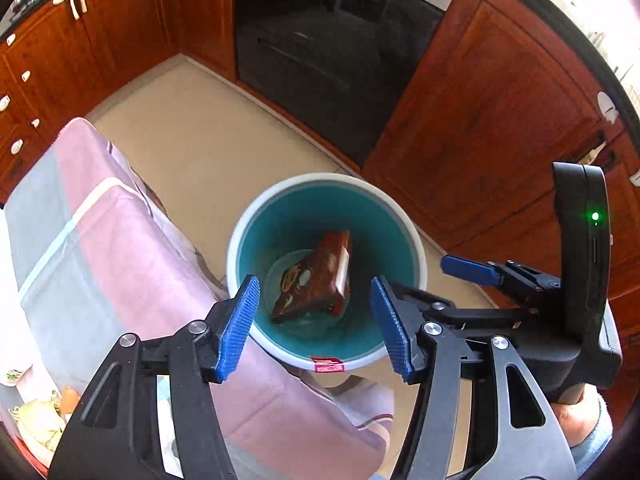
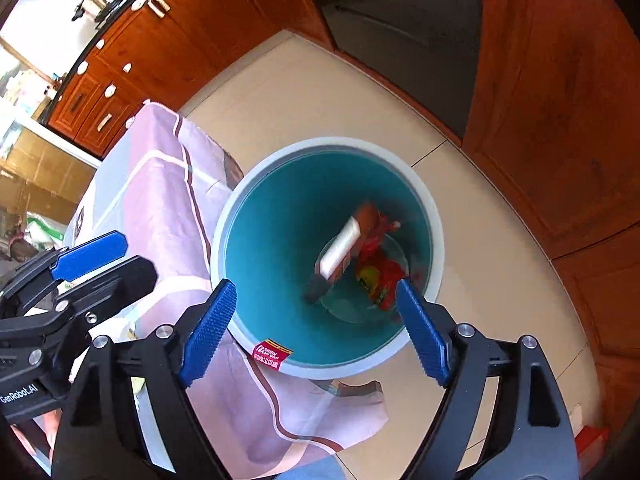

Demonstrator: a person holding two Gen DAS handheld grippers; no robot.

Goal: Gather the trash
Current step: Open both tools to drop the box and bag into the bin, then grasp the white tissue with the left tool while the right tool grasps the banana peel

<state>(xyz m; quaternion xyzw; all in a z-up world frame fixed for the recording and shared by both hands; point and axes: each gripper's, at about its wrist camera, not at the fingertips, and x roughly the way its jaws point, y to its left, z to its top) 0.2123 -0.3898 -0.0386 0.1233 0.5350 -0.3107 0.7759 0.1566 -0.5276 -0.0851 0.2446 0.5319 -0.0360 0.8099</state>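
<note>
A round trash bin [image 1: 280,196] with a white rim and teal inside stands on the floor; it also shows in the right wrist view [image 2: 280,208]. Inside lies a brown carton [image 1: 320,280], also in the right wrist view [image 2: 344,250], next to a red-yellow wrapper [image 2: 380,276]. My left gripper [image 1: 314,330] is open and empty above the bin's near rim. My right gripper [image 2: 316,334] is open and empty over the bin too. The right gripper shows at the right of the left wrist view [image 1: 472,272]; the left gripper at the left of the right wrist view [image 2: 92,256].
A table under a pink and grey cloth [image 1: 120,248] touches the bin's left side, also in the right wrist view [image 2: 160,200]. Wooden cabinets [image 1: 500,120] and a dark oven door [image 1: 332,60] stand behind. Beige floor tiles [image 2: 320,92] surround the bin.
</note>
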